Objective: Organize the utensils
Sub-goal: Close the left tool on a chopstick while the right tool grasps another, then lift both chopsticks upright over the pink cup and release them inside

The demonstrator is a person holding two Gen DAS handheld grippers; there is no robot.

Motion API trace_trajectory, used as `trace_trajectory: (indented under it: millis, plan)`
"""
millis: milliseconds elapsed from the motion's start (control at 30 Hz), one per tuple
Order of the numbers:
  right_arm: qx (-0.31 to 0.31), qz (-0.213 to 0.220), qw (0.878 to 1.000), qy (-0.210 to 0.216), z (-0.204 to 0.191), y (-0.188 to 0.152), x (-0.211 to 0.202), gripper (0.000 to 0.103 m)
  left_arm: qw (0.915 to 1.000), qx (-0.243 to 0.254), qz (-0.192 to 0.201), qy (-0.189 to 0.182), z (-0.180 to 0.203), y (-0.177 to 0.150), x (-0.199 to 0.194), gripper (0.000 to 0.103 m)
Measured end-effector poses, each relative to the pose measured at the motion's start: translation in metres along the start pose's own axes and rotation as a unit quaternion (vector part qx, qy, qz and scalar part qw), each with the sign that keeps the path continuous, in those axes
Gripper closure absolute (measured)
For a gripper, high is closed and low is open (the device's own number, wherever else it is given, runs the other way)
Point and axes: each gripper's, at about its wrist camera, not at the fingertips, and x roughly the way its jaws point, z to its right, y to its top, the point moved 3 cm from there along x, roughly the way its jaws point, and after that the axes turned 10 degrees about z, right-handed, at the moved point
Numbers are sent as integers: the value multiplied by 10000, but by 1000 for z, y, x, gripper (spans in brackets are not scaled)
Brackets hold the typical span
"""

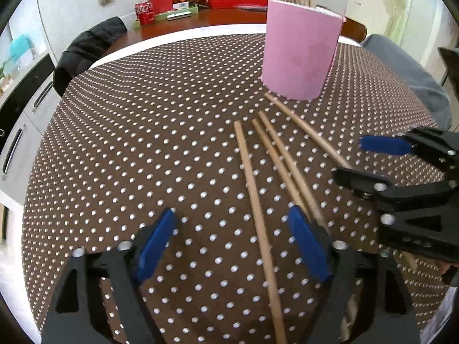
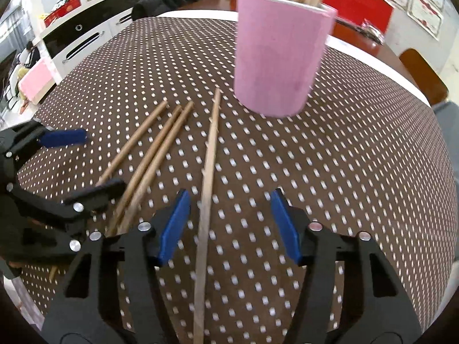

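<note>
Four wooden chopsticks lie flat on the table [image 1: 143, 149], which is covered in a brown cloth with white dots, their far tips fanned toward a pink cylindrical holder [image 2: 279, 54]. Three lie close together: a single one [image 1: 255, 200] to the left and a pair [image 1: 282, 166] touching or nearly so. The fourth chopstick [image 2: 209, 154] lies apart, its tip just beside the holder's base.

The left claw [image 1: 232, 246] is spread wide and holds nothing; the single chopstick runs between its blue pads, and the pair passes just beside its right pad. The right claw [image 2: 229, 223] is likewise wide apart and empty, with the fourth chopstick running between its fingers, nearer the left pad. Each claw seems lined up along a stick's length, probably so the pads can close across it for a pickup.

The holder stands upright near the table's far side. From the right wrist view several more wooden chopsticks stand inside it, leaning against the rim, so it is likely where the loose ones belong. How many are inside cannot be told.
</note>
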Motion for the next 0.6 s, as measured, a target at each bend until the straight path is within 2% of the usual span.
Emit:
trace_trajectory:
  millis: [33, 67, 100, 133, 233, 333, 467, 600]
  plan:
    - [-55, 3, 10000, 0, -1, 3, 1, 78, 10000, 56, 29, -45, 2, 1, -1, 52]
    - [-101, -24, 9999, -16, -3, 3, 2, 90, 9999, 103, 39, -89, 4, 3, -2, 65]
    - [-178, -57, 9998, -17, -5, 4, 2, 96, 9998, 115, 32, -140, 6, 4, -4, 91]
    - [-202, -73, 9998, 0, -6, 4, 2, 97, 9998, 101, 19, -152, 7, 8, -2, 98]
    - [-72, 8, 9999, 86, -1, -4, -4, 98, 9997, -75, 87, -208, 6, 8, -4, 98]
    - [225, 280, 9989, 294, 8, -11, -19, 98, 9992, -233, 257, -191, 3, 8, -12, 98]
    - [543, 785, 9942, 504, 20, -9, -44, 98, 9969, -344, 684, -155, -1, 18, -31, 98]
    - [797, 1443, 9837, 717, 30, 0, -75, 98, 9914, -463, 1216, -141, 0, 41, -52, 98]
